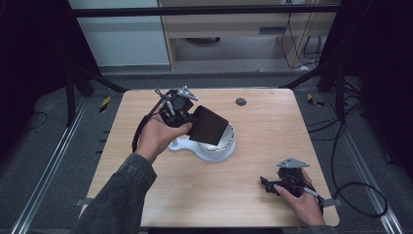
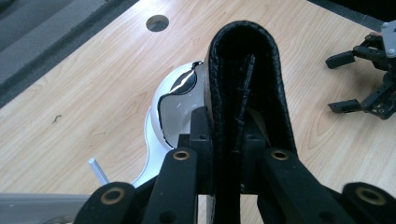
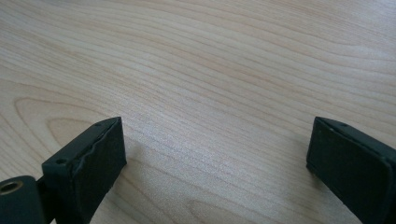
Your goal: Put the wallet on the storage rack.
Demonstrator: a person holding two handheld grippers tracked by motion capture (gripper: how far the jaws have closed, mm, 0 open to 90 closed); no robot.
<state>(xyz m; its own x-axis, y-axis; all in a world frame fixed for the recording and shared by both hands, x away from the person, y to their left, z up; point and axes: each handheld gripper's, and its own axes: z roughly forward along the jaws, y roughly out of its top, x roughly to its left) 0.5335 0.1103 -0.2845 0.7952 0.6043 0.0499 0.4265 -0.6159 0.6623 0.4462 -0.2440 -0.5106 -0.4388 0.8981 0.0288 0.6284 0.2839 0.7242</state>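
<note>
My left gripper (image 1: 195, 124) is shut on a black folded leather wallet (image 1: 209, 126), held edge-up just above a white scale (image 1: 182, 144) with a round shiny plate (image 1: 225, 141). In the left gripper view the wallet (image 2: 243, 70) stands pinched between the two jaws of this gripper (image 2: 227, 137), its rounded fold pointing away, with the scale's plate (image 2: 180, 100) beneath and to the left. My right gripper (image 1: 266, 186) rests near the table's front right corner, open. Its own view shows the gripper (image 3: 215, 149) with only bare wood between the jaws. It also appears far right in the left gripper view (image 2: 337, 84).
The wooden table (image 1: 263, 131) has a round cable hole (image 1: 240, 102) near its back edge. A small white stick (image 2: 98, 170) lies by the scale's base. Cables (image 1: 358, 195) trail on the floor to the right of the table.
</note>
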